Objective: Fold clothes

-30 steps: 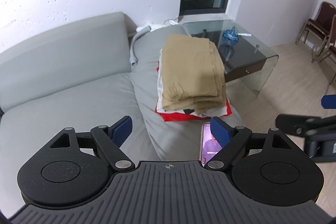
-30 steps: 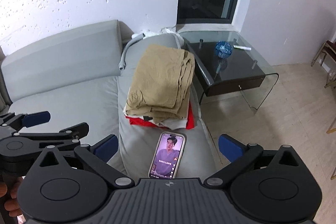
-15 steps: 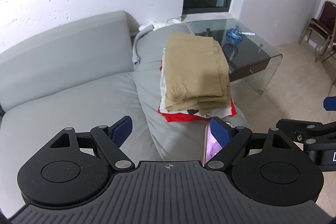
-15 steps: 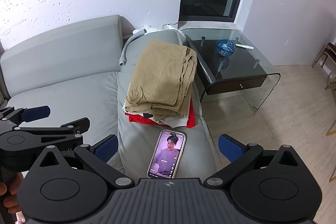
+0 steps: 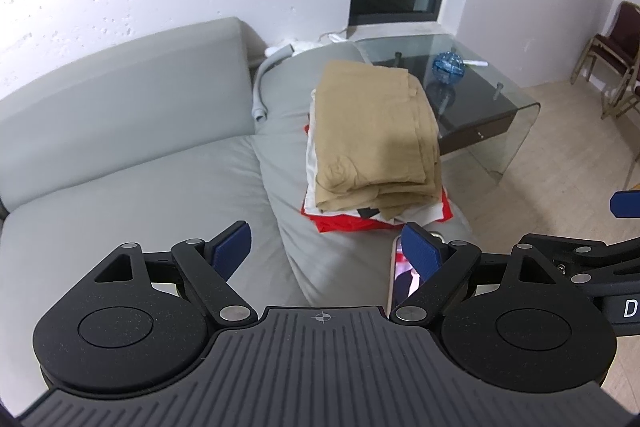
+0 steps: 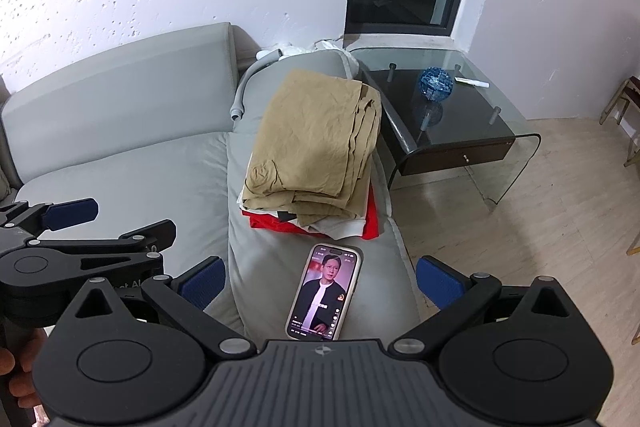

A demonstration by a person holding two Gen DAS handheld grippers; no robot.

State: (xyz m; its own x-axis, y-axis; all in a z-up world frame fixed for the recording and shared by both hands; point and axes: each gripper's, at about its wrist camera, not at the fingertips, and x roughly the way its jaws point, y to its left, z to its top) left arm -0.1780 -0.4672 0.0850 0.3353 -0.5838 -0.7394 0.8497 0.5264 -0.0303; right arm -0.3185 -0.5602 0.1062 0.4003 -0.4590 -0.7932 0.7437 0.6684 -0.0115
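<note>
**Plainly, a finished stack and two empty grippers**

Both tools hang in the air above the grey sofa [image 6: 120,155], and neither has anything between its pads. The left gripper [image 5: 326,251] stands wide apart, its blue pads framing bare cushion; the right gripper [image 6: 320,281] is spread just as far, with a phone [image 6: 325,291] lying screen-up on the sofa arm between its fingers, below them rather than gripped.

The clothes sit further along that same padded arm, just beyond the phone and beside the glass side table [image 6: 496,115]. On top is a tan garment [image 5: 374,131], folded into a thick rectangle with several layers showing at its near edge. Under it lie a white piece [image 5: 310,163] and a red piece [image 6: 276,225], only their margins visible. A grey hose [image 5: 262,87] curves down behind the pile.

The tan cloth looks like light, soft woven fabric: it will sag, slide over the layers beneath, and spring open if lifted by one corner. It is not fragile, and the pads should bite it easily. I judge the best hold to be at the near edge, one gripper at each near corner, pinching all the stacked layers together so the fold travels as one. Taking only the topmost layer would likely peel it back and undo the work.
</note>
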